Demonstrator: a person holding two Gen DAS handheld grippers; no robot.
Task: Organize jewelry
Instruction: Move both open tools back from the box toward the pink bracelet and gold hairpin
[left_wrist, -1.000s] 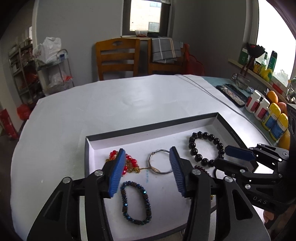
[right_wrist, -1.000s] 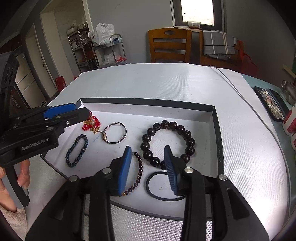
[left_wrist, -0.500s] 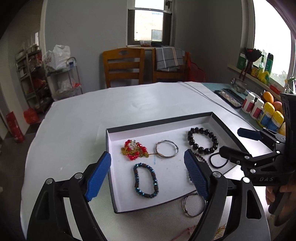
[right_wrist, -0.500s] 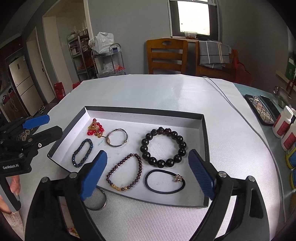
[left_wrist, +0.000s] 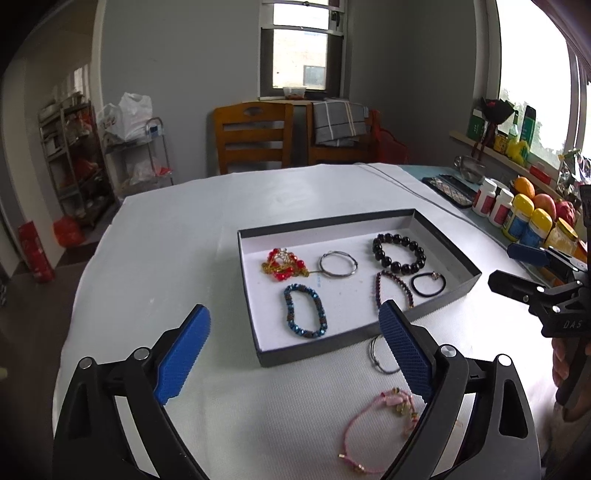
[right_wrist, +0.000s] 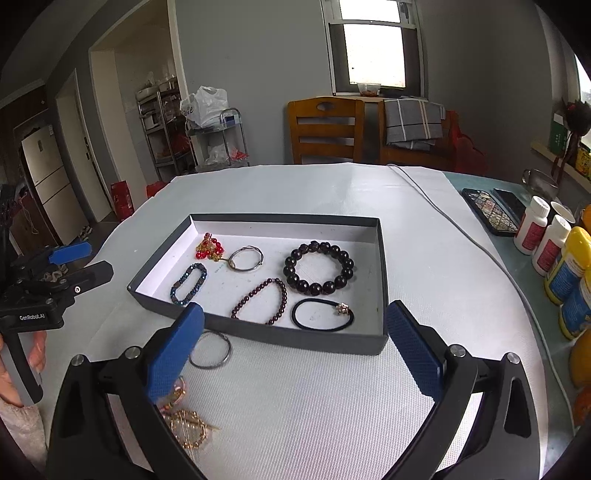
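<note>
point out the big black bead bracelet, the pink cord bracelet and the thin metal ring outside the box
big black bead bracelet (right_wrist: 318, 266), right wrist view, bead on its far side
pink cord bracelet (left_wrist: 354, 424), left wrist view, its left cord
thin metal ring (right_wrist: 227, 352), right wrist view, its right rim

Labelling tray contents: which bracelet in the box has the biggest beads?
The black bead bracelet at the box's far right; its beads are much larger than the purple and blue ones'.

Black gripper (left_wrist: 293, 354), blue ribbed pads (left_wrist: 183, 356)

White lettering "DAS" on the black body of the right claw (left_wrist: 532, 269); white "GenRobot.AI" on the black body of the left claw (right_wrist: 79, 260).
</note>
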